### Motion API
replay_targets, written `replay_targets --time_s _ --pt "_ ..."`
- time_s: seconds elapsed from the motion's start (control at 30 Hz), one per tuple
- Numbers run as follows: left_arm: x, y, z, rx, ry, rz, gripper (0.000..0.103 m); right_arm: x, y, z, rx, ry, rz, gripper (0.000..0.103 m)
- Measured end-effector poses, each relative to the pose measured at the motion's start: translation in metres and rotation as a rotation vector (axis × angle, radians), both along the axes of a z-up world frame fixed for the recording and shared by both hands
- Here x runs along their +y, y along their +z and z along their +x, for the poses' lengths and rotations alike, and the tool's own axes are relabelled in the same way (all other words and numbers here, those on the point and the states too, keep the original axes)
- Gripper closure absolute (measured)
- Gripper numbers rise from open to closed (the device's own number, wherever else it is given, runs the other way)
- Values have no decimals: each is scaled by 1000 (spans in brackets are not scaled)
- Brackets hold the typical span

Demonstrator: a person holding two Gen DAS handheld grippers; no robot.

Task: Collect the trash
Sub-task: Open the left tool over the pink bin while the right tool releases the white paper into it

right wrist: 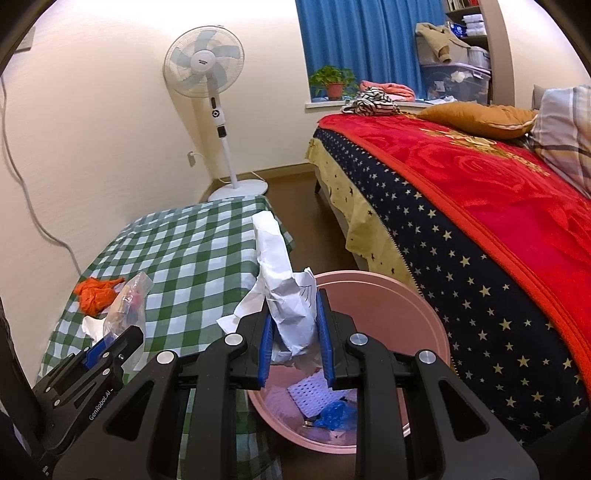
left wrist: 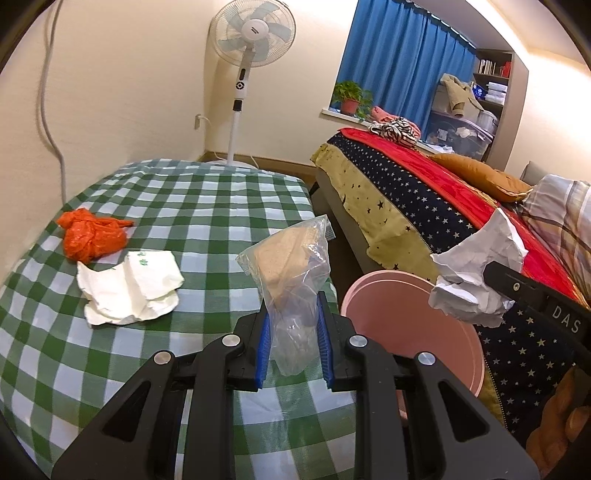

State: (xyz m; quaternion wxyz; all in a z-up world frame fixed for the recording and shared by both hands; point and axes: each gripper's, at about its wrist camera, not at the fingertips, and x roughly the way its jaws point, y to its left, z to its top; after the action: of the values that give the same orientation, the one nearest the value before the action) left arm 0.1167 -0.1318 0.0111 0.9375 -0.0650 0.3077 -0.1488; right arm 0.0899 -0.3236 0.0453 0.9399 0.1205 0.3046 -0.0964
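crumpled white paper [right wrist: 291, 314] pinched in right gripper [right wrist: 294, 343] above round pink plastic bin [right wrist: 417, 317]; clear plastic bag [left wrist: 291, 280] clamped in left gripper [left wrist: 293, 343] over checked table edge; drop step, release next

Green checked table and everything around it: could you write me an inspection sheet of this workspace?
Surface: green-and-white checked tablecloth over a table.
Job's things: crumpled orange plastic bag and white paper napkin lie on the cloth; round pink plastic bin beside the table already holds scraps.
Clutter: nothing seen.
Grippers: left gripper shut on a clear plastic bag; right gripper shut on crumpled white paper above the bin.
Cables: grey cable down the wall; fan cord plugged in.
Surroundings: white standing fan, bed with red blanket, blue curtain, potted plant.
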Motion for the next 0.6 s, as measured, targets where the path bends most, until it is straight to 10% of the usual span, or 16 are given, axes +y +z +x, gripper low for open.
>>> replay_targets --time_s 0.6 --pt "-26 -11 14 12 -60 -29 81 -24 -12 5 34 -103 -1 81"
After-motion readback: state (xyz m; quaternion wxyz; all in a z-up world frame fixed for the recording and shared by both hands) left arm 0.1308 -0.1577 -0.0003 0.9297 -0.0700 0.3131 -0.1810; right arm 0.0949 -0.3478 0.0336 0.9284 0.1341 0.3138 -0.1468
